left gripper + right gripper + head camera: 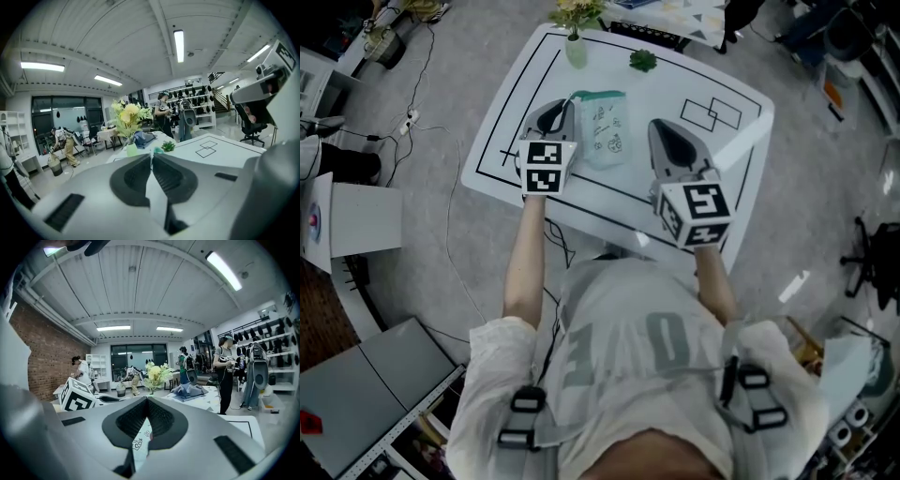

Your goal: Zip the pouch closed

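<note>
We start with the white counter (pixel 727 150), marked in black lines, whose near edge is cut off by our own chest in the head view. Above it we hold both claws nearly level and aimed away from us, one on each side of the work. That probably leaves one free to steady the fabric while the other pulls. The left claw (pixel 563 108) has its jaws pressed together, and its own view shows nothing clearly between them. The right claw (pixel 659 129) is also fully closed and empty, standing a little apart from the pouch's right edge. The pouch (pixel 605 131) lies flat on the counter between the two claws, with its teal top band away from us and its doodled face up. The left claw's body covers part of its left edge. Beyond it stand a vase of flowers (pixel 576 47) and a small green plant (pixel 643 61). The zipper and its pull are too small to make out, so we cannot say whether it is closed.
</note>
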`<action>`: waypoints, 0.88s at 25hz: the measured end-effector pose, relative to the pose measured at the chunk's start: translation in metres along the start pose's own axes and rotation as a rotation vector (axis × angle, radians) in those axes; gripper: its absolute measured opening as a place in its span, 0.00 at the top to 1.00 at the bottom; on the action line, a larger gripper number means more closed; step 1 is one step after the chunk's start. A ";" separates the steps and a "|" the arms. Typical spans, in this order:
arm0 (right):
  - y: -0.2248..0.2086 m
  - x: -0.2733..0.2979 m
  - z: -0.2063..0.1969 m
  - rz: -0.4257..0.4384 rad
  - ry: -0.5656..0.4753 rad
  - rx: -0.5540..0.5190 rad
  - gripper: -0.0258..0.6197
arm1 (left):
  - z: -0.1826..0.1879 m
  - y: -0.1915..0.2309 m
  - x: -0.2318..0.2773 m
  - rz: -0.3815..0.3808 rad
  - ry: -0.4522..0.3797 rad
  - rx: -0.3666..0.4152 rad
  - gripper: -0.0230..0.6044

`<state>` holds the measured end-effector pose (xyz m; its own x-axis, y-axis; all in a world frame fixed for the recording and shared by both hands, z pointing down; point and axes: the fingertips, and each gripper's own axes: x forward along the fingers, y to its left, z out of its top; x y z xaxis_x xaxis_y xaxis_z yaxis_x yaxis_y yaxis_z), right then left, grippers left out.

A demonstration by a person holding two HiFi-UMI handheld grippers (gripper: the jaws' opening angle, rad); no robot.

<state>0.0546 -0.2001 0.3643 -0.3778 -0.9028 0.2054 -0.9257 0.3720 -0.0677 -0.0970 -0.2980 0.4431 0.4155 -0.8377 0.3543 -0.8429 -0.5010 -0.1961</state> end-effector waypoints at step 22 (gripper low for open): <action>0.009 0.004 0.038 0.067 -0.053 0.123 0.95 | 0.161 0.024 -0.125 0.314 -0.449 0.363 0.93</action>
<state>0.0436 -0.2089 0.3272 -0.4361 -0.8881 0.1452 -0.8921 0.4055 -0.1992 -0.1140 -0.2403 0.2470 0.3370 -0.9259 -0.1705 -0.8112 -0.1937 -0.5517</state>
